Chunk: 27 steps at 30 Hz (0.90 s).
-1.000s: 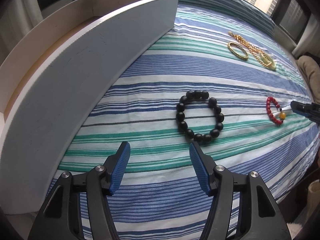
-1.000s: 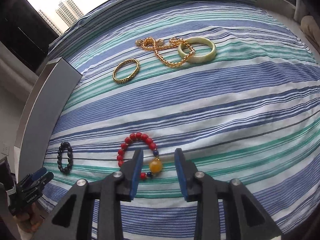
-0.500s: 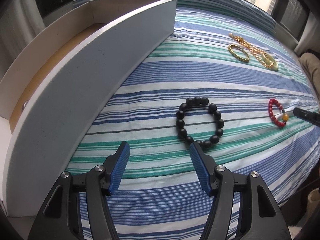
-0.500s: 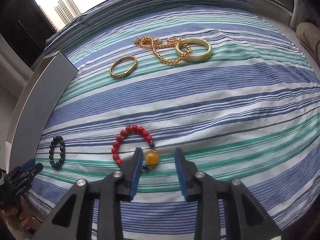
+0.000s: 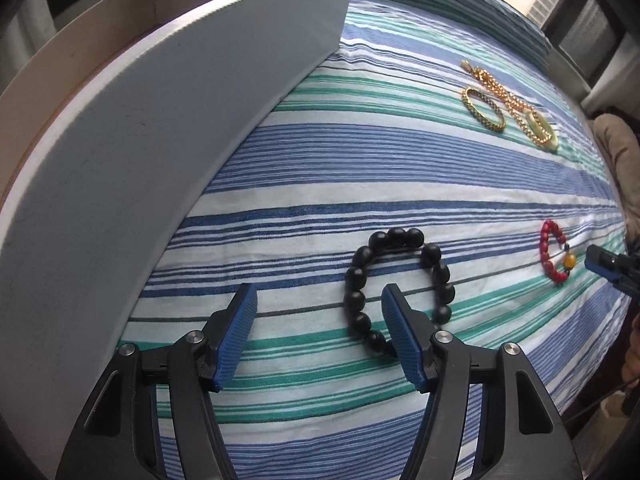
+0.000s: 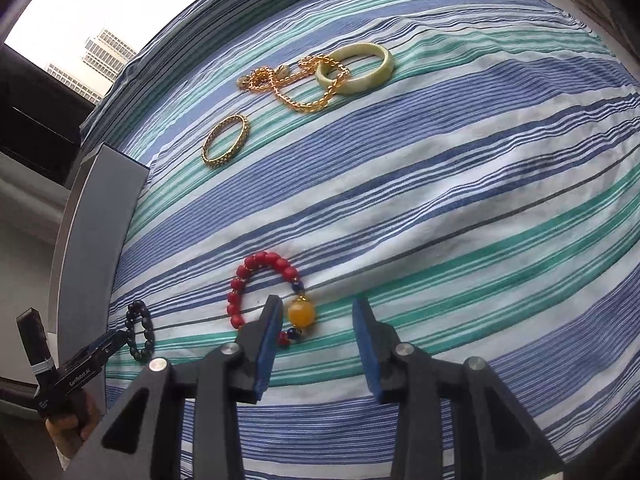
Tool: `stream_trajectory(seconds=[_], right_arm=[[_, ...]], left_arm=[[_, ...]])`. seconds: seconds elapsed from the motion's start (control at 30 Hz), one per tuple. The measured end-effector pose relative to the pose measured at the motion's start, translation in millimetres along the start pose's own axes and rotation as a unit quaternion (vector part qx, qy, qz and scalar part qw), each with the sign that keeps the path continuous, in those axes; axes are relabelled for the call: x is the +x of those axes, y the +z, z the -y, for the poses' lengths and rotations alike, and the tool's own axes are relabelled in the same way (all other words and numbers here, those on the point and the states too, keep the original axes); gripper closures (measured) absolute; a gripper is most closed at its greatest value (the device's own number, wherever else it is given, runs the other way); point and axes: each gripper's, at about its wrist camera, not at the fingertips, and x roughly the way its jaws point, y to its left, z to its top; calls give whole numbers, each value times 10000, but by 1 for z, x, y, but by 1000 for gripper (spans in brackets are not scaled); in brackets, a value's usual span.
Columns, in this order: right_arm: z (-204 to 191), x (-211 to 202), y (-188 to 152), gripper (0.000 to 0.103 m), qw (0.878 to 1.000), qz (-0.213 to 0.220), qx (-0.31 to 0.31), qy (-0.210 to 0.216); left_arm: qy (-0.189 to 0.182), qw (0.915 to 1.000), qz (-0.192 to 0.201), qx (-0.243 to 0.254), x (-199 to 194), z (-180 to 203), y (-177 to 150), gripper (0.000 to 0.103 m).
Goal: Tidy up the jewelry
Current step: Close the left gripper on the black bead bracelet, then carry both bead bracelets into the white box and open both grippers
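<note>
Left wrist: left gripper angled steeply over black bracelet.

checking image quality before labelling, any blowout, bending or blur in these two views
Left wrist view: fisheye bends the box wall into an arc, window top right washed out, black bead bracelet sharp. Right wrist view: sky top left blown white, striped sheet bulges, red bead bracelet sharp.

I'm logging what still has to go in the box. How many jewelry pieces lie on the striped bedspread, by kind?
Beaded bracelets: 2, the black bead bracelet and the red bead bracelet
Rigid bangles: 2, the gold bangle and the pale green bangle
Chains: 1, the gold chain
Total: 5
</note>
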Motion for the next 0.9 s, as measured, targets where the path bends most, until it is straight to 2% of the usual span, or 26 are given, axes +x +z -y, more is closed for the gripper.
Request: stream_trajectory(seconds=[0.13, 0.2, 0.3, 0.37, 0.4, 0.47, 0.5, 0.53, 0.57, 0.63, 0.7, 0.9], right_arm=[[1, 1, 1, 66, 10000, -60, 56, 23], [1, 3, 1, 66, 9999, -110, 86, 9], [-7, 11, -3, 66, 9998, -183, -57, -98], [-15, 17, -6, 66, 9995, -148, -167, -208], [-19, 19, -7, 66, 9992, -117, -250, -289], [-29, 24, -9, 66, 9977, -24, -488, -461], [-36, 27, -9, 68, 9955, 1, -700, -642], [-42, 29, -10, 86, 9929, 28, -886, -788], [-43, 31, -10, 86, 9916, 7, -957, -873], [-41, 28, -7, 86, 9940, -58, -856, -674], [-41, 12, -4, 86, 9956, 80, -822, -447], [-72, -41, 1, 86, 9881, 452, -1463, -120]], left_arm=[[432, 9987, 94, 253, 8, 12, 0, 44], [532, 9976, 194, 401, 7, 20, -4, 46], [488, 9973, 257, 476, 6, 28, -5, 63], [407, 9974, 270, 531, 6, 34, -5, 88], [423, 9969, 278, 596, 6, 38, -6, 92], [572, 9953, 330, 714, 7, 46, -7, 93], [532, 9955, 336, 713, 6, 47, -8, 93], [419, 9965, 312, 657, 5, 46, -8, 93], [256, 9978, 276, 549, 4, 44, -8, 94], [-14, 9990, 277, 346, -5, 37, -9, 94], [-224, 9989, 362, 212, -19, 32, -9, 94], [-651, 9955, 686, 37, -73, 18, -8, 94]])
